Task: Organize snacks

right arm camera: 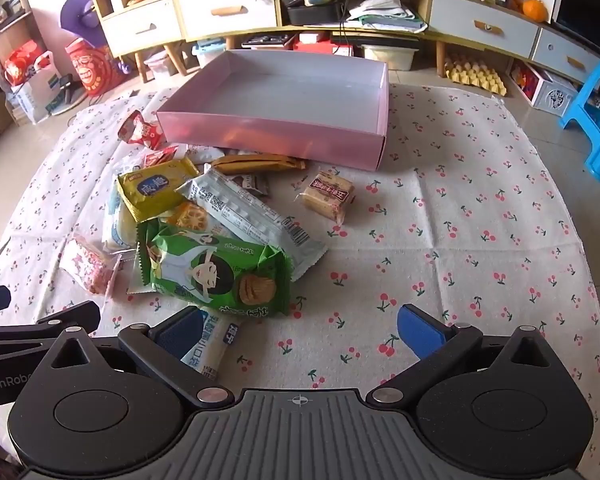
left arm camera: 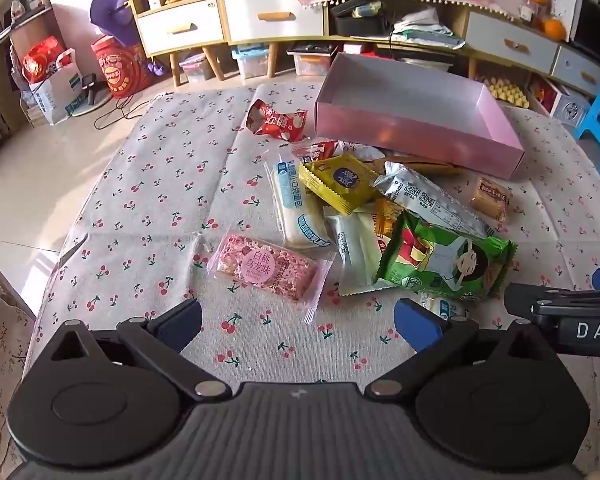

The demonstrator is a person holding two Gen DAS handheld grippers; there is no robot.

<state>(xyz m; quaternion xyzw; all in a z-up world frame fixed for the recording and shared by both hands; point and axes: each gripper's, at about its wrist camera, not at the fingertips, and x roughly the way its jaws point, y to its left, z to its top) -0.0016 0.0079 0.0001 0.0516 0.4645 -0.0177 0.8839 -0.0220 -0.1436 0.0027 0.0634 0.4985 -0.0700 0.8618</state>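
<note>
my left gripper (left arm camera: 298, 326) and right gripper (right arm camera: 300, 330) hang spread wide, nothing held. snack pile (right arm camera: 204, 220) lies mid-cloth (right arm camera: 480, 240), against the pink box (right arm camera: 268, 136) at the far edge.

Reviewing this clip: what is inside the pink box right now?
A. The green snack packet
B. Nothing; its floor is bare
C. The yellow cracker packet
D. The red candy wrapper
B: the pink box shows only its bare pale floor, while the green packet, yellow packet and red wrapper all lie outside it on the cherry-print cloth.
</note>
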